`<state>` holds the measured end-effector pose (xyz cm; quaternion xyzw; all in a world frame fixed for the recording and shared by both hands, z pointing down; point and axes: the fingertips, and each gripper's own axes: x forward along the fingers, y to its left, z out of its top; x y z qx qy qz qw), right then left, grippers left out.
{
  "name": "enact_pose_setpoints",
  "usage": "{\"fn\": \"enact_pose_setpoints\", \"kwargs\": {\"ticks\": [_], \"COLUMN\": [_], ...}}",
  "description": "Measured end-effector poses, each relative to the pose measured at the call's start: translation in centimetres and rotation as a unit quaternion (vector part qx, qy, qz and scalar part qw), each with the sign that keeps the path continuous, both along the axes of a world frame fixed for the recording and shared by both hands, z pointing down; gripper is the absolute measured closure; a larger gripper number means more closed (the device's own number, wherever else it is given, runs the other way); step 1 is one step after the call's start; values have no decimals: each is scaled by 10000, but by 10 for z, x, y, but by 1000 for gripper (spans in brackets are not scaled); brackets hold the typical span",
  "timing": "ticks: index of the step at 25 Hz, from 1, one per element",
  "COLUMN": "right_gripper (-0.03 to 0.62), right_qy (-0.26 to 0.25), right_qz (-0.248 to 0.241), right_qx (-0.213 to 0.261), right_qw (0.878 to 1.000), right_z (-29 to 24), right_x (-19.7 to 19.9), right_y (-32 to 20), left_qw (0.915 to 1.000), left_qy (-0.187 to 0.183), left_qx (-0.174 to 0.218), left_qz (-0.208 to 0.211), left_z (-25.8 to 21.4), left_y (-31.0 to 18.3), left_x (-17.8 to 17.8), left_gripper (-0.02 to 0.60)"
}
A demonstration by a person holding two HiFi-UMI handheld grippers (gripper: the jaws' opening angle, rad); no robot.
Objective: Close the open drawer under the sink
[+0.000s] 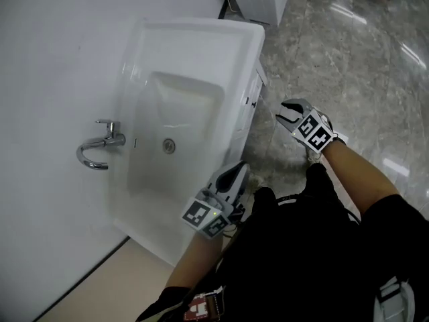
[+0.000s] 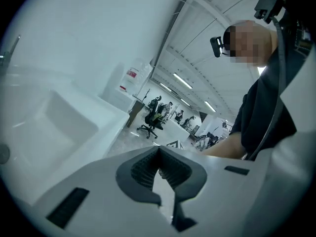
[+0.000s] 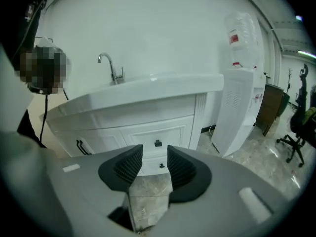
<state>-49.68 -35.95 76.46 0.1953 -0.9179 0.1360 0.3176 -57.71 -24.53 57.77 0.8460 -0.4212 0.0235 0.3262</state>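
Head view: the left tool (image 1: 236, 174) hangs just beside the sink's (image 1: 194, 52) front rim, and the right tool (image 1: 287, 115) is farther out over the floor.

Left gripper view: the left tool (image 2: 159, 153) is closed on nothing and points along the basin, away from the drawers.

Right gripper view: the right tool (image 3: 154, 157), jaws apart and empty, faces the drawer (image 3: 158, 132) straight ahead. Its front looks flush with the cabinet, so it is probably closed.

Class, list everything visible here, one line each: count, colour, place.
Sink: one, white, against the wall.
Faucet: one, chrome, at the sink's back edge.
Drain: one, metal, in the basin.
Drawer fronts: two, white with black knobs, under the sink.
Tall unit: one, white, beside the sink.
Office chair: one, black, far background.
Floor: grey marble.
Left gripper: one, grey, by the sink's front, fingers together, empty.
Right gripper: one, grey, over the floor, fingers apart, empty.
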Motion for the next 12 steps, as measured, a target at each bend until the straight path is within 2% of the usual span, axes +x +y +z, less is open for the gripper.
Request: {"fn": "enact_pose_setpoints", "kwargs": {"ticks": [6, 12], "right_gripper": [521, 558], "right_qy": [-211, -382], "right_qz": [55, -24], "right_qx": [92, -334], "right_qw": [9997, 9987], "right_z": [-71, -111], "right_x": [24, 48], "right_y": [2, 9], "left_qw": [9990, 9985], "left_qy": [-164, -126], "left_qx": [406, 533], "left_qz": [-122, -38], "left_z": [-60, -92], "left_y": [-17, -28], "left_x": [-3, 6], "left_gripper": [581, 581]}}
